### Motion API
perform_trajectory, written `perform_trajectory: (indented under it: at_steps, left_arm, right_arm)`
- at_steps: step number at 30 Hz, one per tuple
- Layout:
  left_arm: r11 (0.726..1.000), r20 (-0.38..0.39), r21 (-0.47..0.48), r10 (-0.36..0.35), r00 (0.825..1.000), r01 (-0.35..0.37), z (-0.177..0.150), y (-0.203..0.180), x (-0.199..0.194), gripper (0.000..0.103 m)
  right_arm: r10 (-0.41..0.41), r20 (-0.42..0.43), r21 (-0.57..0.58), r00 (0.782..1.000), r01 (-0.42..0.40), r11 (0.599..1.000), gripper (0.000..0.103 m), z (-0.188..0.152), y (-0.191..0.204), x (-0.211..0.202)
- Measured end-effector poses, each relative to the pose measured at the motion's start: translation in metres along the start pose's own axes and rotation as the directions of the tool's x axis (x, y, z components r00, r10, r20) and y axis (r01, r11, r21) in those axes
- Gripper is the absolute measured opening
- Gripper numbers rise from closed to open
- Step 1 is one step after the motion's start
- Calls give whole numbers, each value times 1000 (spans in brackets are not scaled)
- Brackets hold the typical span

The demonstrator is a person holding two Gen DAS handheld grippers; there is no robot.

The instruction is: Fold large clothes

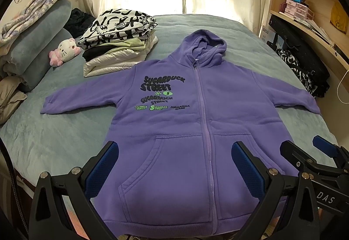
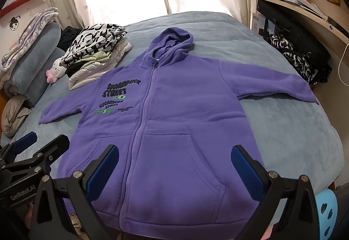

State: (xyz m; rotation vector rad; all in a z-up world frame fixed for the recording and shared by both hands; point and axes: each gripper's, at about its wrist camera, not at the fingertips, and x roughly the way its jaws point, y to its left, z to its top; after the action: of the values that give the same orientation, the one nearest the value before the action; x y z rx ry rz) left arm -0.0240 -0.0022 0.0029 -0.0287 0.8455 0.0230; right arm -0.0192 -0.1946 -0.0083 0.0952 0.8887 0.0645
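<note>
My left gripper (image 1: 174,165) and right gripper (image 2: 174,165) hang with jaws spread wide, holding nothing, over the hem of the purple hoodie (image 1: 185,131) lying flat on the bed (image 1: 54,142). Its chest reads "SUGARDUCK STREET".

I see the hoodie (image 1: 196,131) flat on the bed (image 1: 54,142), hood farthest from me, sleeves out sideways. Behind its left sleeve sits a stack of folded clothes (image 1: 117,43), a plush toy (image 1: 65,50) left of that.
</note>
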Motion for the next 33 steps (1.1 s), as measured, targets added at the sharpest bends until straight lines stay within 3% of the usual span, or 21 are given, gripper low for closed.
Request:
perform_trajectory:
  at_steps: [33]
  left_arm:
    - [1000,-13,-2,2,1000,-2,-9,0,3,102]
  right_arm:
    - [4,-6,1,1000,-4,1000,103,-2,-1,6]
